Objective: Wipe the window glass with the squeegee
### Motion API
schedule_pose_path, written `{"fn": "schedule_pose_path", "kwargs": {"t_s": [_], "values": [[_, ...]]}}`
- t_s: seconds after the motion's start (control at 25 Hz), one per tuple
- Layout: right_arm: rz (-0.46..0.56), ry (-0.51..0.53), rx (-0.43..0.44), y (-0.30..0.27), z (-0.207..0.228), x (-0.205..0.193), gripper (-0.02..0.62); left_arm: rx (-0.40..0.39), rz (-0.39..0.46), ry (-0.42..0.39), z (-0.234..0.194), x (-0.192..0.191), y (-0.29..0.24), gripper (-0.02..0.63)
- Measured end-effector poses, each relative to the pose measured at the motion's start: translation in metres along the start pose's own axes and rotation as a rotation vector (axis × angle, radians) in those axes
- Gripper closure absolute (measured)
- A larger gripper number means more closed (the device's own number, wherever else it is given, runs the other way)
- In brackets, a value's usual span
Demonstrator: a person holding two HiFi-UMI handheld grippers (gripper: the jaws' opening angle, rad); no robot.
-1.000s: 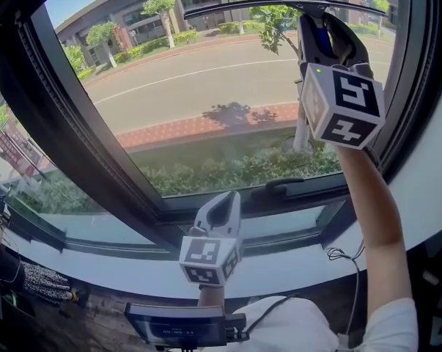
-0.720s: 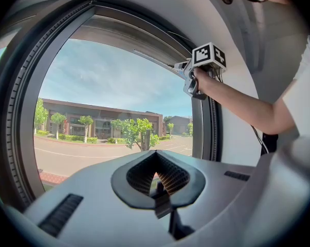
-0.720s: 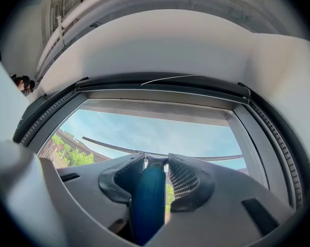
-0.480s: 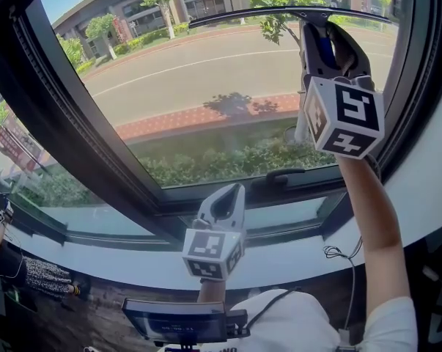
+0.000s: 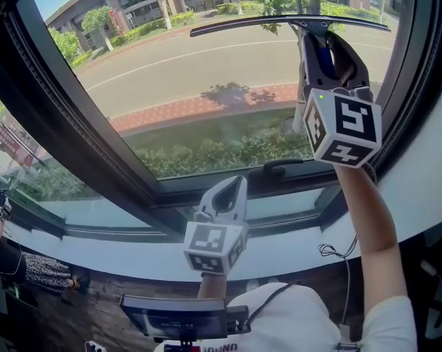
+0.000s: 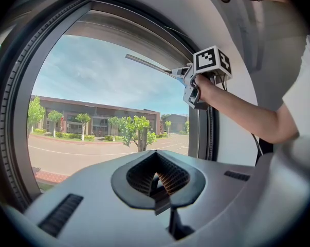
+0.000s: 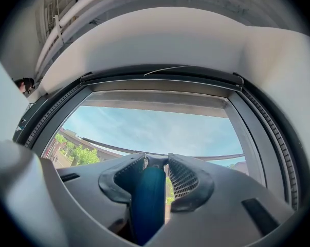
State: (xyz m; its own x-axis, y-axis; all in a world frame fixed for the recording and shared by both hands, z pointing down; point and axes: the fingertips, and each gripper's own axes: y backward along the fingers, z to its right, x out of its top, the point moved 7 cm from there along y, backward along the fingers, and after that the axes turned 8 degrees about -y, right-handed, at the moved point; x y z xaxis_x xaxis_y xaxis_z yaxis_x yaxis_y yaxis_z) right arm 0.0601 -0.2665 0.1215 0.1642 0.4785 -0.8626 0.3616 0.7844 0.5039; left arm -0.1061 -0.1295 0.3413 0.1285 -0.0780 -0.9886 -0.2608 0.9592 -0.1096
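The squeegee's long dark blade [image 5: 290, 23] lies across the upper part of the window glass [image 5: 206, 86]. Below the blade, my right gripper [image 5: 327, 50] is shut on the squeegee's blue handle [image 5: 322, 50], arm stretched up. In the right gripper view the blue handle [image 7: 148, 199] fills the gap between the jaws, and the blade [image 7: 119, 149] shows as a thin dark line over the sky. My left gripper [image 5: 231, 189] hangs low in front of the sill, shut on nothing. Its view shows the jaws of the left gripper [image 6: 156, 178] closed, with the right gripper [image 6: 195, 84] and blade [image 6: 147, 64] above.
A dark window handle [image 5: 279, 166] sits on the lower frame. The thick black frame [image 5: 418, 86] borders the glass at the right. A white sill [image 5: 118, 259] runs below. A small screen [image 5: 180, 317] is at the bottom, and a cable [image 5: 338, 259] hangs by the right arm.
The right gripper has drawn the squeegee a little way down the glass. The left gripper has stayed near the sill.
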Motion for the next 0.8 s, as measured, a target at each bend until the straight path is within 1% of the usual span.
{"fn": "schedule_pose_path", "kwargs": {"t_s": [0.44, 0.8], "values": [[-0.048, -0.003, -0.006, 0.019, -0.002, -0.026, 0.446, -0.013, -0.002, 0.005, 0.009, -0.003, -0.003, 0.606], [-0.079, -0.006, -0.012, 0.03, -0.004, -0.043, 0.446, -0.025, -0.003, -0.009, 0.011, 0.005, -0.008, 0.606]]}}
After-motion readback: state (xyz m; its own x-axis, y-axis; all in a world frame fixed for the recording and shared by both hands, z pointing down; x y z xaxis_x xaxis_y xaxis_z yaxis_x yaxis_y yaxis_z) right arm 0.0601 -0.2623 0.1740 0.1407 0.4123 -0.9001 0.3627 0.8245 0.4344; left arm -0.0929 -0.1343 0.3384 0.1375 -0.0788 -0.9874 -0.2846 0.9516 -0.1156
